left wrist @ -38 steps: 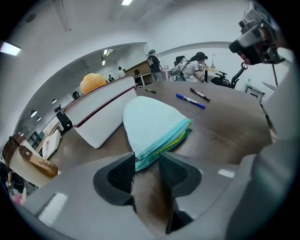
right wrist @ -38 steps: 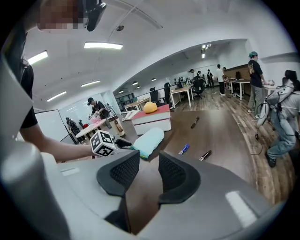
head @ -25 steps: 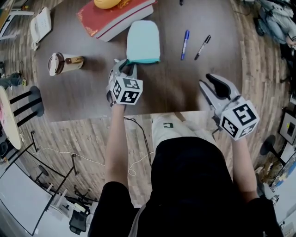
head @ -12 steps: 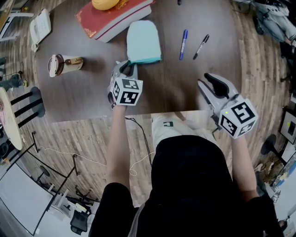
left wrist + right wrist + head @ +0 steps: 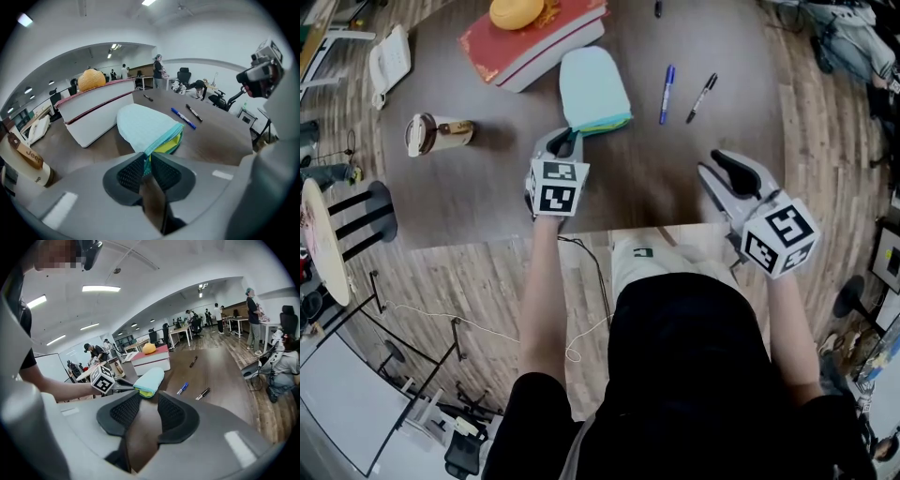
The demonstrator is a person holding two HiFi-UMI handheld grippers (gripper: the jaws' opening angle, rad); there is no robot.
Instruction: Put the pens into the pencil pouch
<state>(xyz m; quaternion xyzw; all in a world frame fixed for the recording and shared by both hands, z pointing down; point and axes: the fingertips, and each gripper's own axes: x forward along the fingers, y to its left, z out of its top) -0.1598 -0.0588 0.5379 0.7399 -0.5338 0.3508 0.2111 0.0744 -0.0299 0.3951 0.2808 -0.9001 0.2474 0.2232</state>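
Note:
A light teal pencil pouch (image 5: 593, 86) lies mid-table with its mouth toward me, yellow lining showing (image 5: 169, 143). My left gripper (image 5: 565, 143) has the pouch's near rim between its pads (image 5: 146, 158); its jaws are closing on that rim and hold it lifted. A blue pen (image 5: 665, 81) and a black marker (image 5: 701, 96) lie to the pouch's right, and a third pen (image 5: 657, 7) lies farther back. My right gripper (image 5: 711, 166) hovers open over the table's near right part, with nothing between its fingers (image 5: 149, 398).
A red and white book stack (image 5: 546, 42) with a yellow object (image 5: 514, 11) on it sits behind the pouch. A coffee cup (image 5: 436, 132) lies on its side at the left. A white telephone (image 5: 389, 58) sits at the far left corner.
My left gripper's jaws have come together on the pouch's near rim and risen slightly, lifting the mouth open. The right gripper has stayed put.

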